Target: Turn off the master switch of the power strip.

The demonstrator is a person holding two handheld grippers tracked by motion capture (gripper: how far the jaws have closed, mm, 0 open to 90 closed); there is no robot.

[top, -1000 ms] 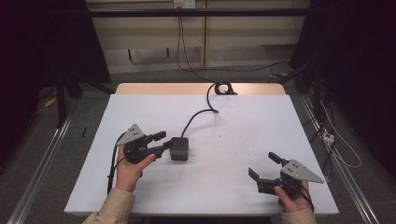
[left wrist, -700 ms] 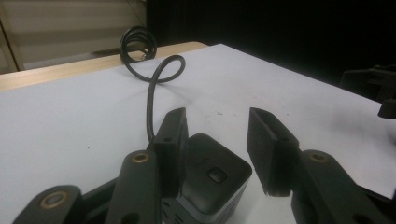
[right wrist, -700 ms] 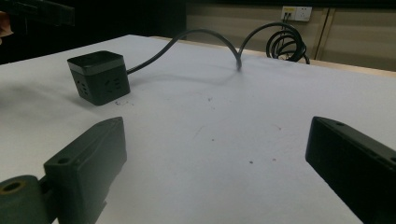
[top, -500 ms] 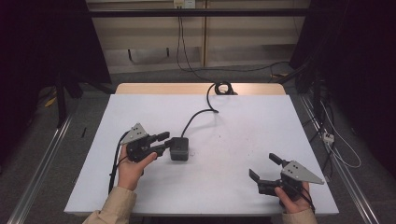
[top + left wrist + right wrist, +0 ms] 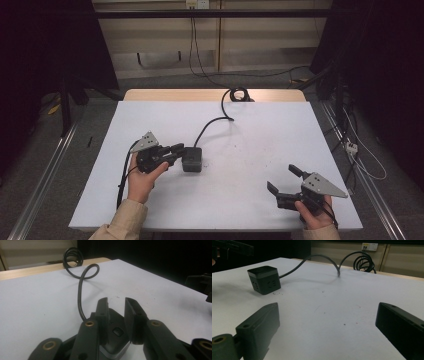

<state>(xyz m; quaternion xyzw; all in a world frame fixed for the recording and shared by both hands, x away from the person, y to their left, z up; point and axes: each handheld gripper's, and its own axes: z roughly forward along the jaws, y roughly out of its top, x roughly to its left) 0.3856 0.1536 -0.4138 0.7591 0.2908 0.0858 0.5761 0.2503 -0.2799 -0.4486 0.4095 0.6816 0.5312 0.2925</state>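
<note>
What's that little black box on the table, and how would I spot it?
Start at the white table, then find the person's left gripper. Just past its jaws sits a small black cube, a power block with sockets on its sides. A black cable runs from it toward the far edge.

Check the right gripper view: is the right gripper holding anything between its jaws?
No. The right gripper has its jaws spread wide with only bare white table between them, and the black power cube sits farther off.

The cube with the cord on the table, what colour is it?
The small cube-shaped power socket is black, with a grey band near its top, clearest in the right gripper view.
</note>
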